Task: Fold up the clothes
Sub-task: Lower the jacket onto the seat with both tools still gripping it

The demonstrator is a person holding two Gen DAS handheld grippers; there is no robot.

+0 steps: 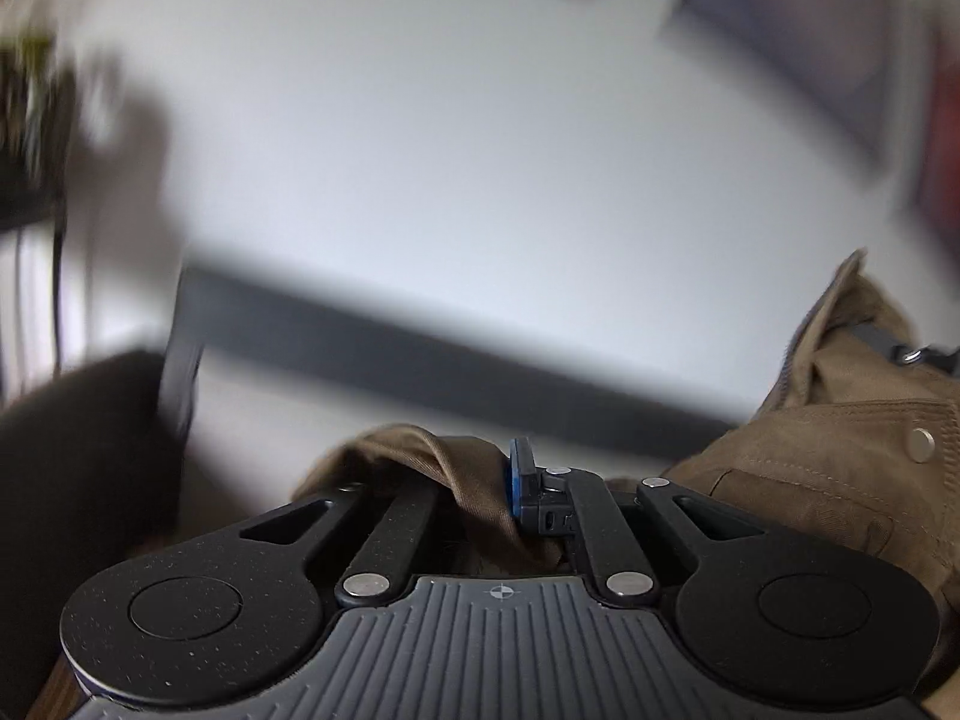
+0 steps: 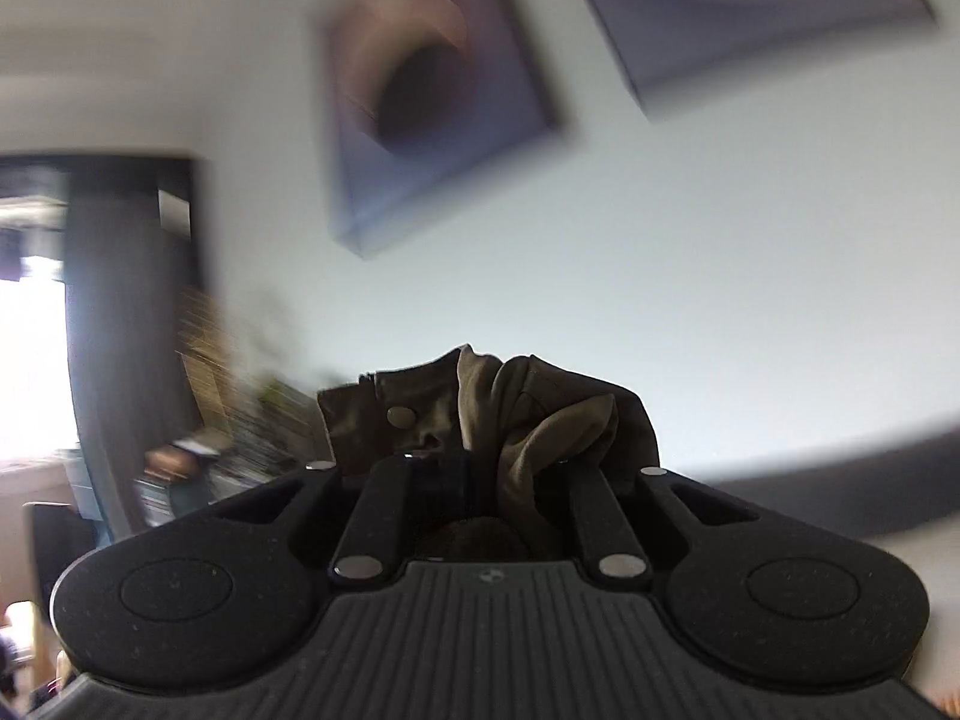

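While raised toward wall, brown garment [image 1: 840, 450] clamped in left claw [image 1: 480, 492] and right claw [image 2: 480, 456], likely for spreading.

In the left wrist view, a fold of the garment [image 1: 474, 480] sits pinched between the fingers of the left tool [image 1: 486, 486], and the rest of it bunches to the right, where a snap button [image 1: 921, 443] lies on the cloth near the frame's edge. Ahead of the tool stands a wall [image 1: 450, 150], with a blurred band crossing below it. In the right wrist view, the right tool [image 2: 486, 468] has the garment [image 2: 510, 414] bunched between and above its fingers, another snap button [image 2: 401, 417] to the left of the bunch. Behind, two pictures [image 2: 432, 90] hang on the wall, and a window [image 2: 36, 348] lies at far left.
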